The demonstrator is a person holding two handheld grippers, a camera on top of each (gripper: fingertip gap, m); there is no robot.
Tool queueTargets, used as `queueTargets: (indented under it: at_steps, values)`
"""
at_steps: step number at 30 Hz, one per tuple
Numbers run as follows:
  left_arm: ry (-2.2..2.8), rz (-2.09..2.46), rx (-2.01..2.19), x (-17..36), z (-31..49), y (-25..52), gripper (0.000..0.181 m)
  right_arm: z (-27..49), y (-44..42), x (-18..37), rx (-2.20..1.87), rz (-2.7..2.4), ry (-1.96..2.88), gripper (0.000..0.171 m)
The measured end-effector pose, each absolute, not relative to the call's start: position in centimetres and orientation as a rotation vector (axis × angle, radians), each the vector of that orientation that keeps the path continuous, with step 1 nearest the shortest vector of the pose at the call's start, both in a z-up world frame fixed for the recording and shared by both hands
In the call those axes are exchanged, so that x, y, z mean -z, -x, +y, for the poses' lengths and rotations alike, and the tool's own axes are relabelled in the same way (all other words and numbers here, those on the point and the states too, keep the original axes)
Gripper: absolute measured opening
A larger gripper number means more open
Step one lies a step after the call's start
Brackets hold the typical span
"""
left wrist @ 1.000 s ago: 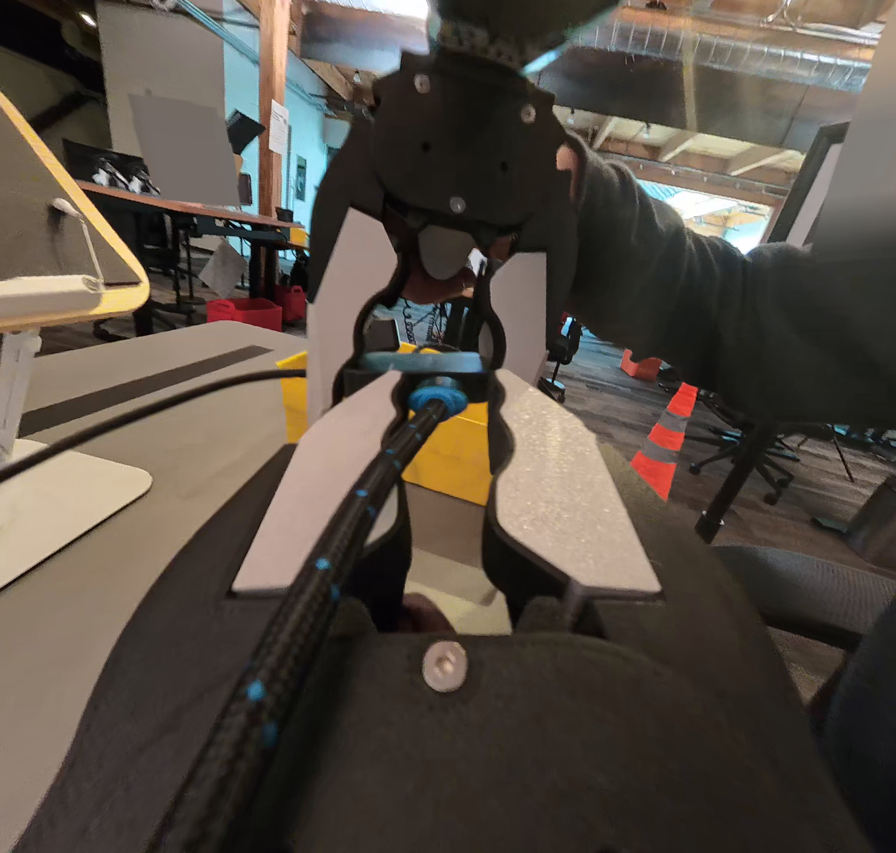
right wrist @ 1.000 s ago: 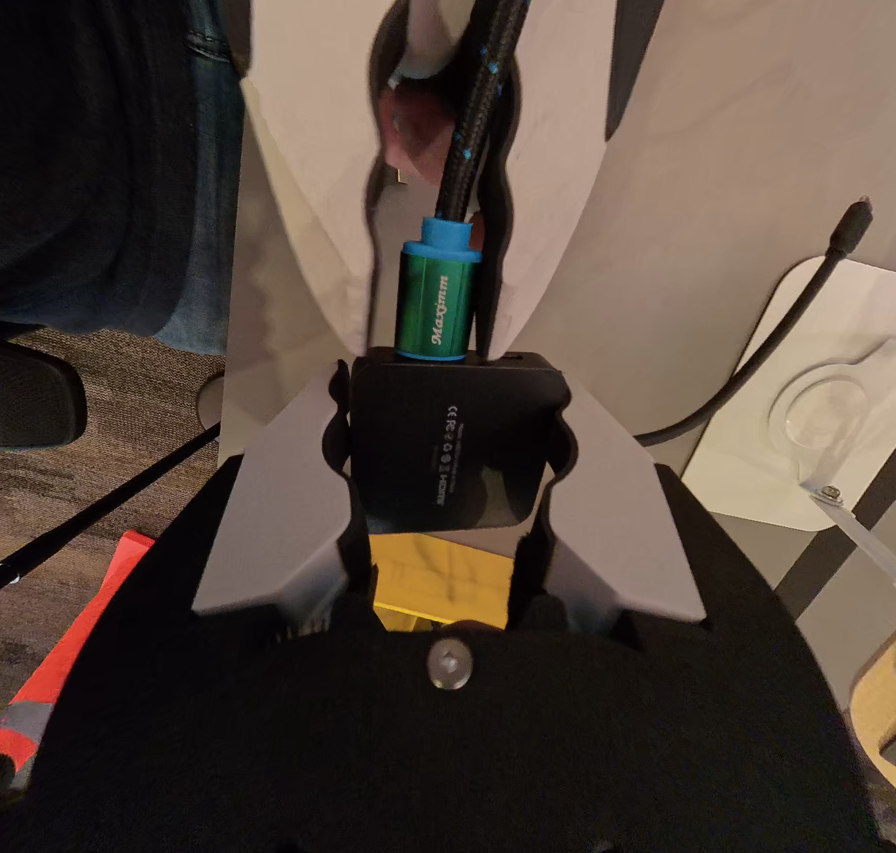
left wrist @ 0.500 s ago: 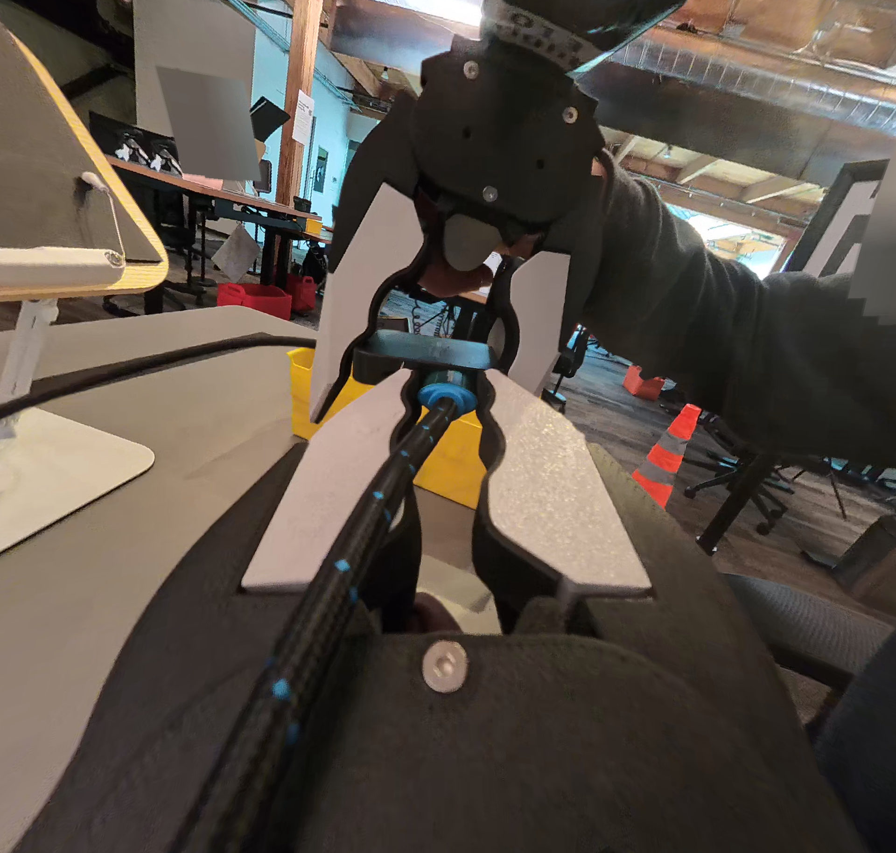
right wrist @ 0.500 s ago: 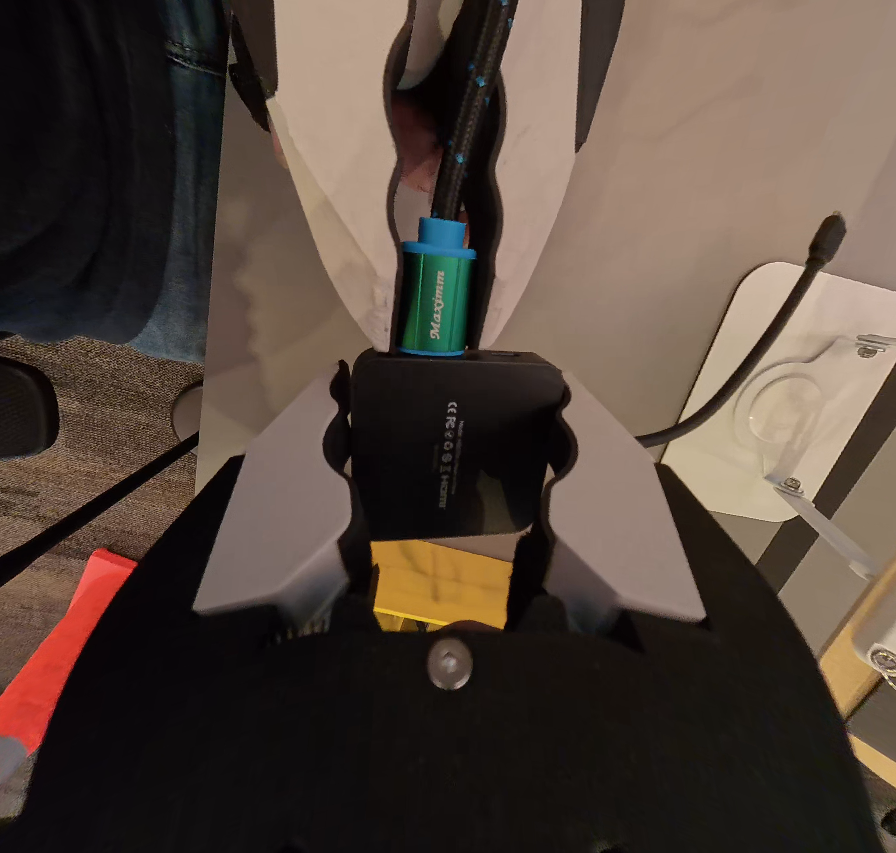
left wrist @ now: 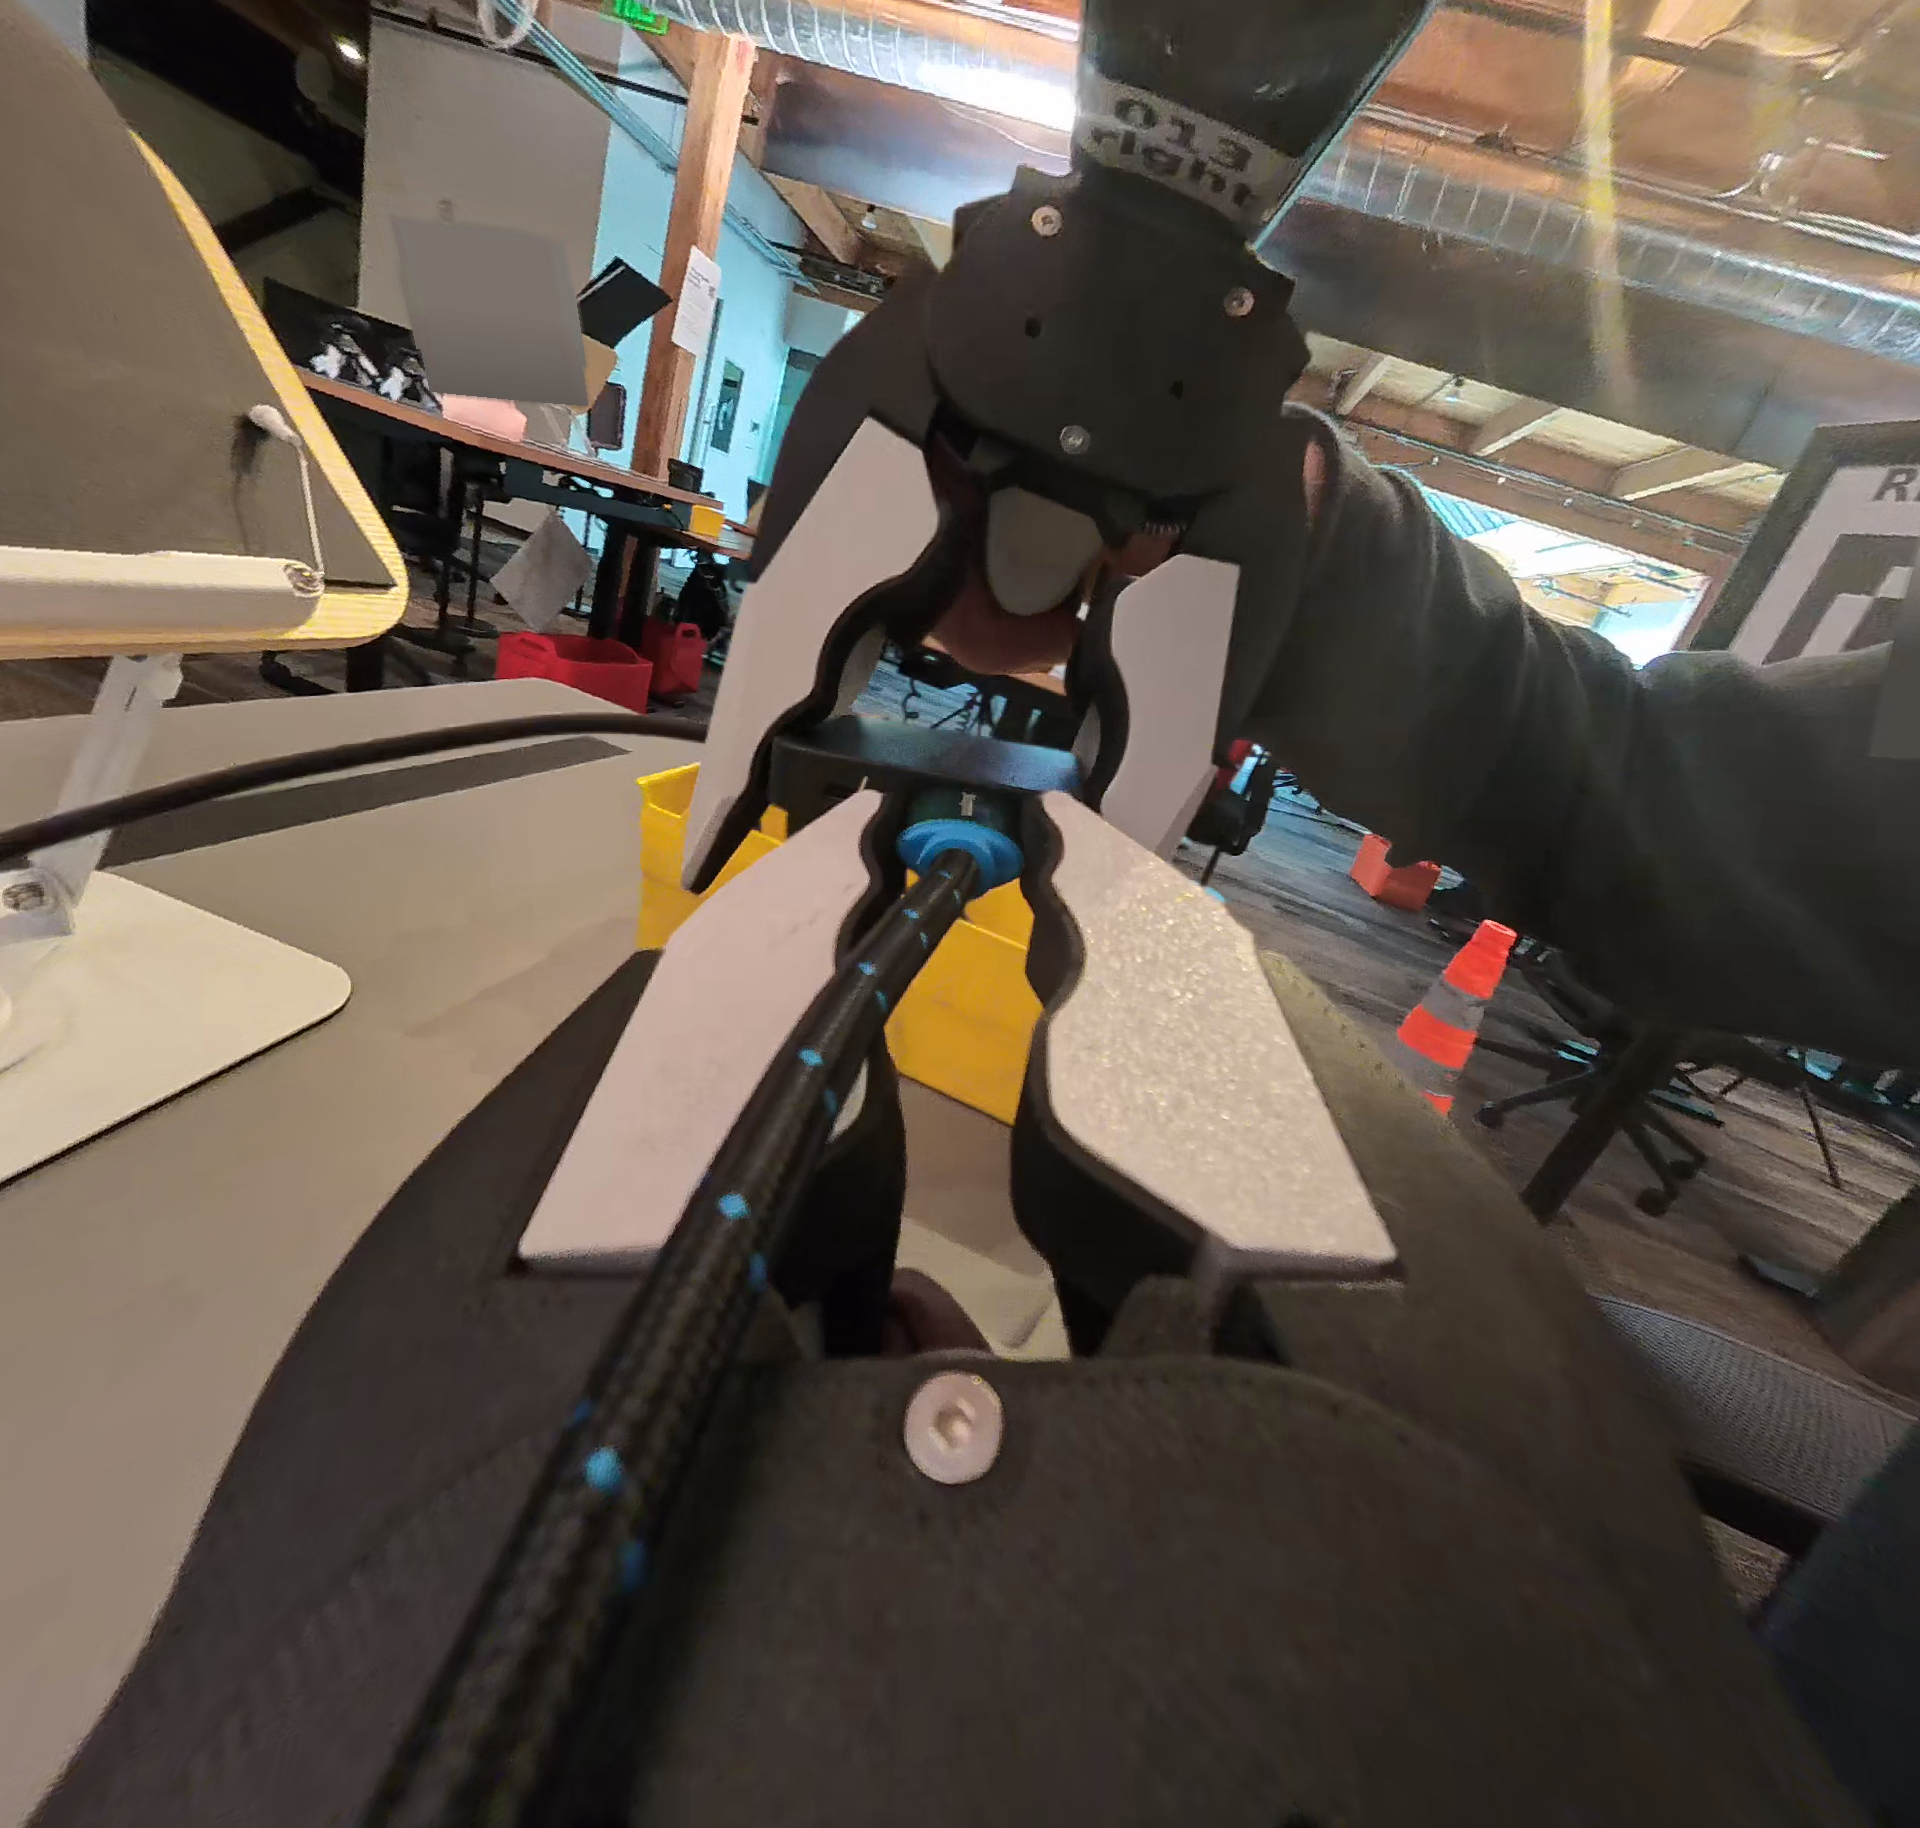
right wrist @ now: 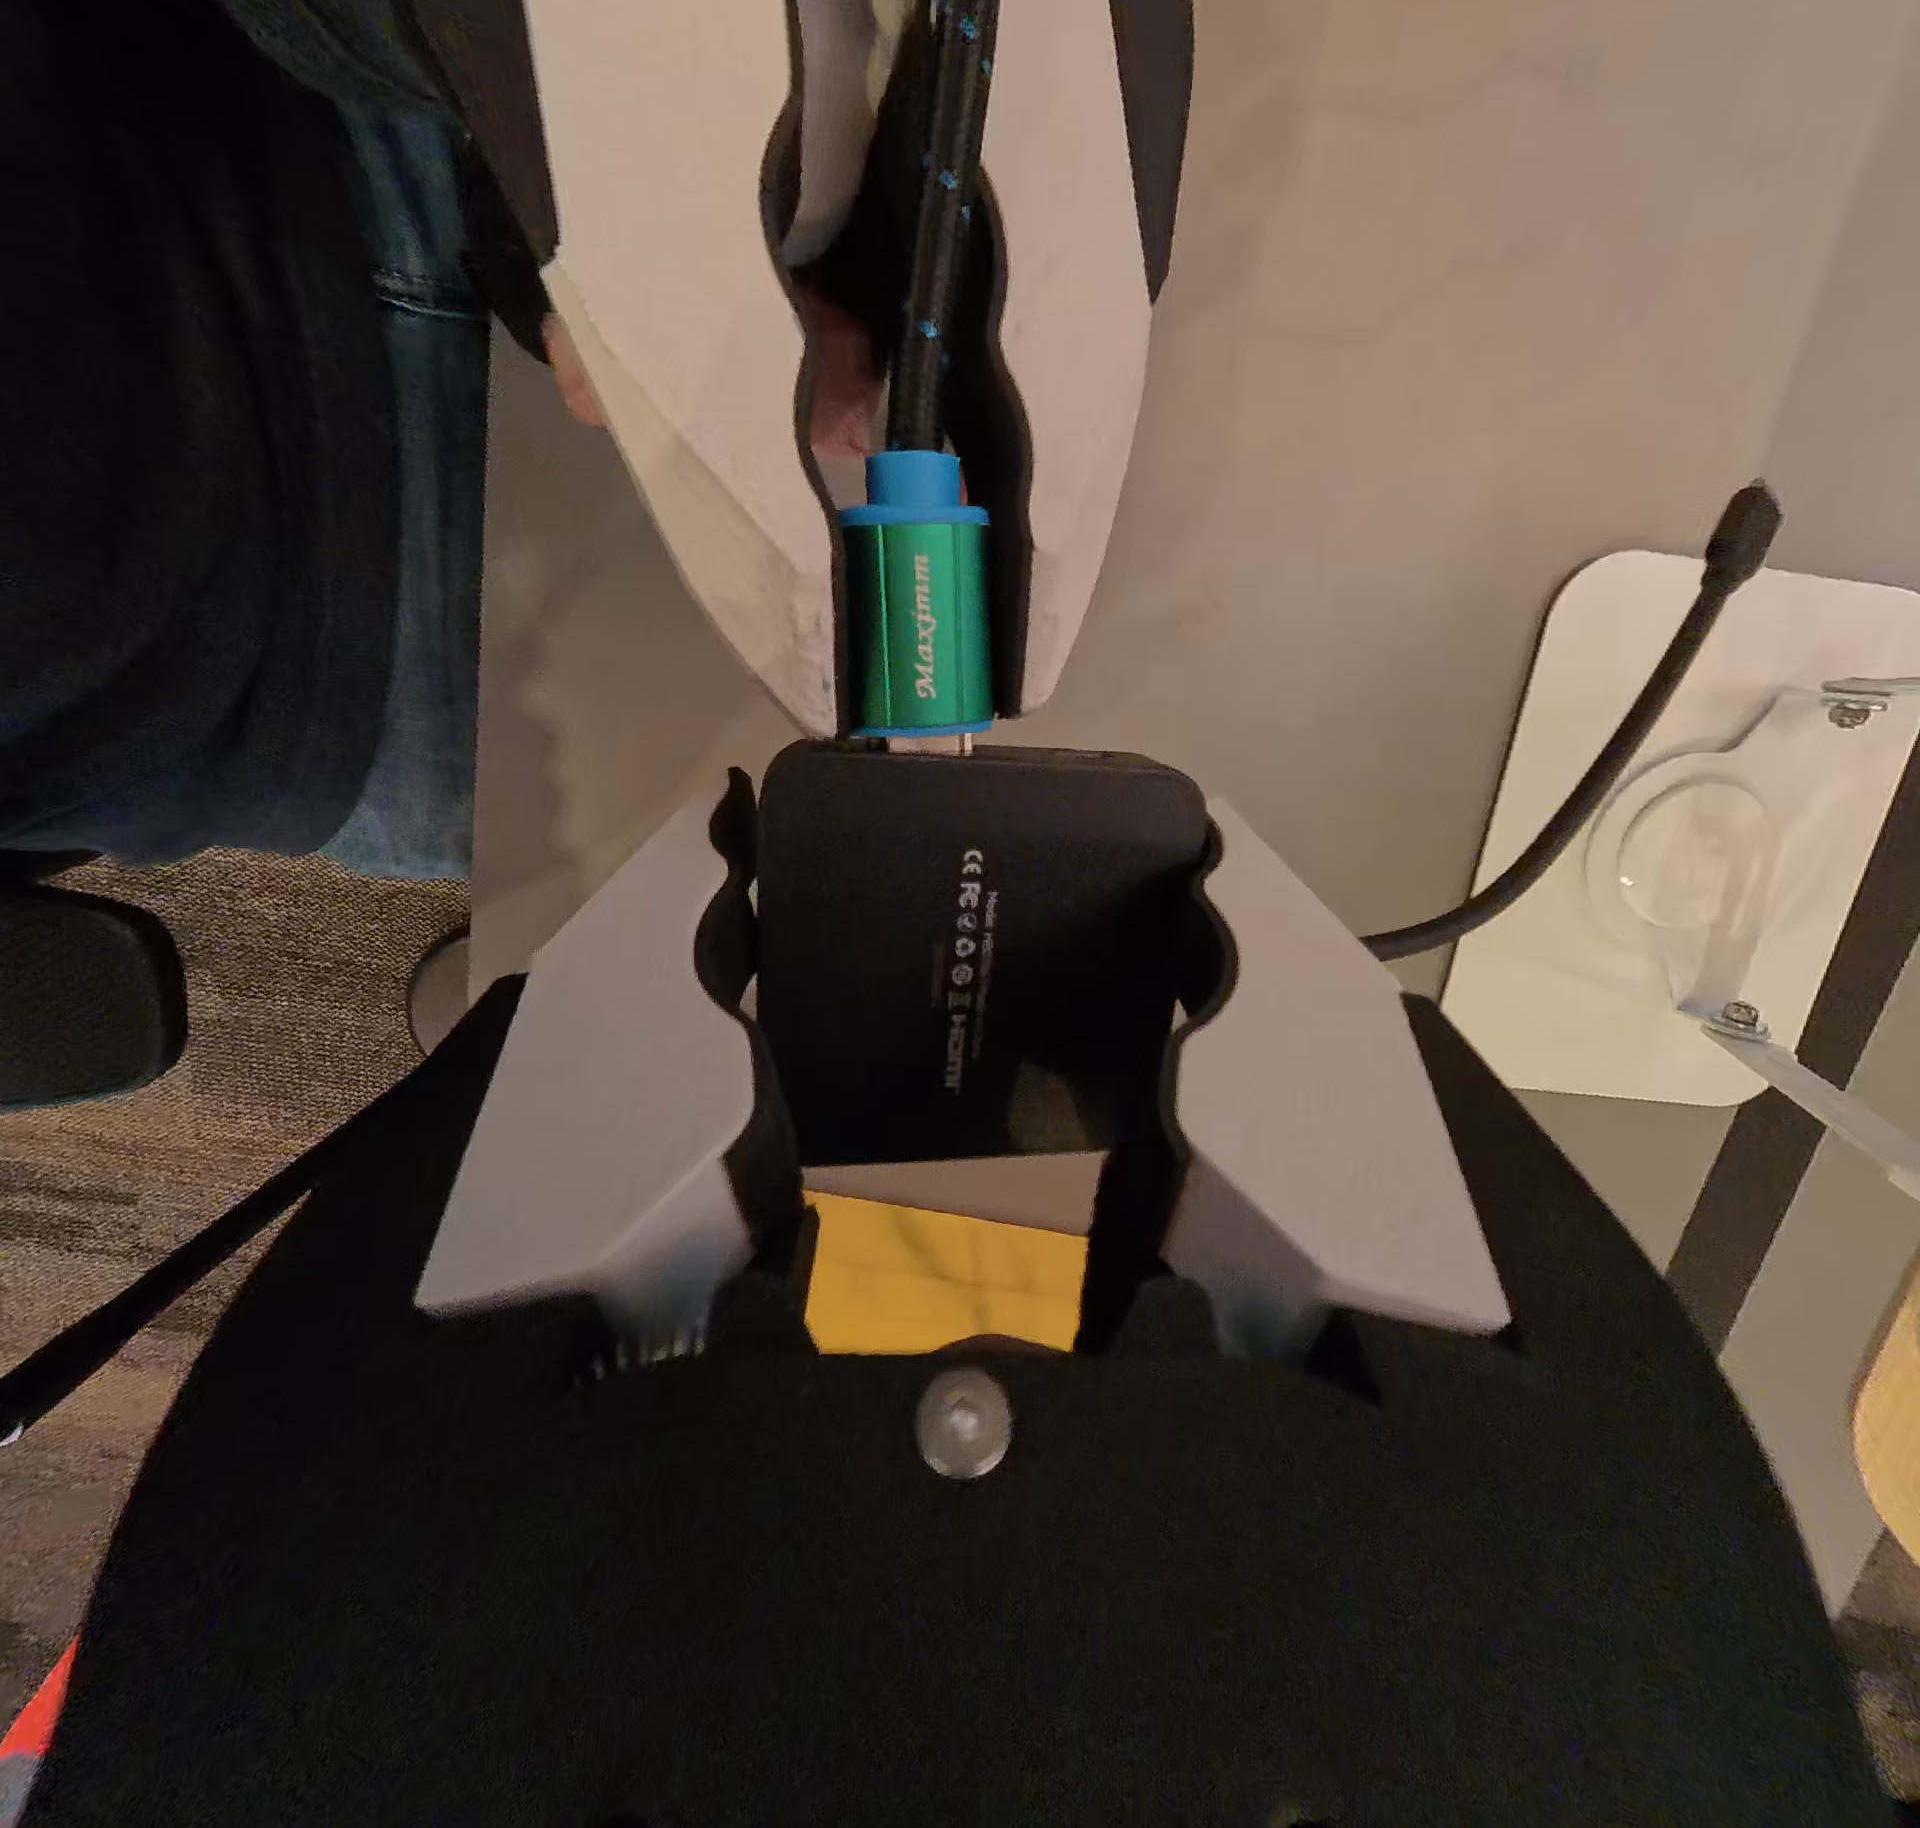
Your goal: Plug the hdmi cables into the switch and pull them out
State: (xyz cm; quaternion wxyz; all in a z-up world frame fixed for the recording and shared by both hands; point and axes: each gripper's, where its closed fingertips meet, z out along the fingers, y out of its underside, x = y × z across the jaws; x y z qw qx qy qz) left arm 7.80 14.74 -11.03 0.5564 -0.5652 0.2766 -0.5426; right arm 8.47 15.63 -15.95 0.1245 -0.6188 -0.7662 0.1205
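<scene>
My right gripper (right wrist: 977, 812) is shut on the black HDMI switch (right wrist: 977, 947), one finger on each side. My left gripper (right wrist: 920, 713) comes in from the top of that view and is shut on the green HDMI plug (right wrist: 920, 625) with a blue collar. The plug sits in the switch's far edge, and a thin strip of metal shows between them. The black braided cable (left wrist: 790, 1082) runs back between the left fingers. In the left wrist view my left gripper (left wrist: 951, 828) holds the plug's blue collar (left wrist: 951, 843) against the switch (left wrist: 925, 755). The right gripper (left wrist: 935, 776) faces it from above.
A yellow bin (left wrist: 966, 999) sits on the grey table (left wrist: 416, 947) right below the grippers. A white stand base (left wrist: 135, 999) and a thin black cable (left wrist: 312, 765) lie to the left. An orange cone (left wrist: 1455, 1009) and office chairs stand on the floor to the right. About 5 cm separates my left fingertips from my right.
The plug has backed slightly out of the switch, so a thin metal strip now shows. Both grippers have stayed shut and shifted a little over the table.
</scene>
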Motion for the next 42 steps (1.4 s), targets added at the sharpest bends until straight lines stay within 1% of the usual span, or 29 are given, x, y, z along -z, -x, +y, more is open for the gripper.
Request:
queueTargets:
  at_steps: [7, 12, 15, 20, 26, 33, 35, 36, 38, 42]
  values:
    - [1.297, 0.79, 1.366, 11.0, 13.7, -7.6, 0.021, 14.6, -8.1, 15.8, -0.423, -2.294, 1.711, 0.08]
    - [1.324, 0.702, 1.312, 10.9, 14.7, -7.2, 0.021, 15.8, -8.1, 15.7, -0.351, -2.225, 1.772, 0.079]
    - [1.354, 0.583, 1.275, 11.1, 16.5, -5.1, 0.02, 16.5, -8.9, 15.5, -0.349, -2.183, 1.801, 0.079]
    - [1.377, 0.731, 1.211, 11.8, 15.1, -6.9, 0.021, 17.2, -9.3, 15.2, -0.308, -2.171, 1.809, 0.079]
    - [1.463, 0.652, 1.304, 13.8, 16.7, -5.5, 0.021, 18.1, -10.3, 14.3, -0.277, -2.094, 1.825, 0.08]
    - [1.726, 0.555, 1.607, 19.3, 17.5, -7.1, 0.022, 17.7, -11.4, 14.9, -0.32, -2.054, 1.852, 0.079]
    - [1.818, 0.465, 1.591, 21.3, 18.7, -7.5, 0.023, 17.5, -11.5, 15.3, -0.329, -2.051, 1.857, 0.079]
    - [1.854, 0.456, 1.603, 22.0, 18.9, -7.7, 0.027, 17.4, -11.5, 15.4, -0.332, -2.049, 1.859, 0.079]
    - [1.962, 0.448, 1.598, 23.8, 19.2, -8.3, 0.044, 17.3, -11.6, 15.8, -0.346, -2.041, 1.863, 0.079]
    - [2.111, 0.507, 1.543, 26.0, 19.1, -9.1, 0.063, 17.0, -11.6, 16.6, -0.373, -2.031, 1.871, 0.079]
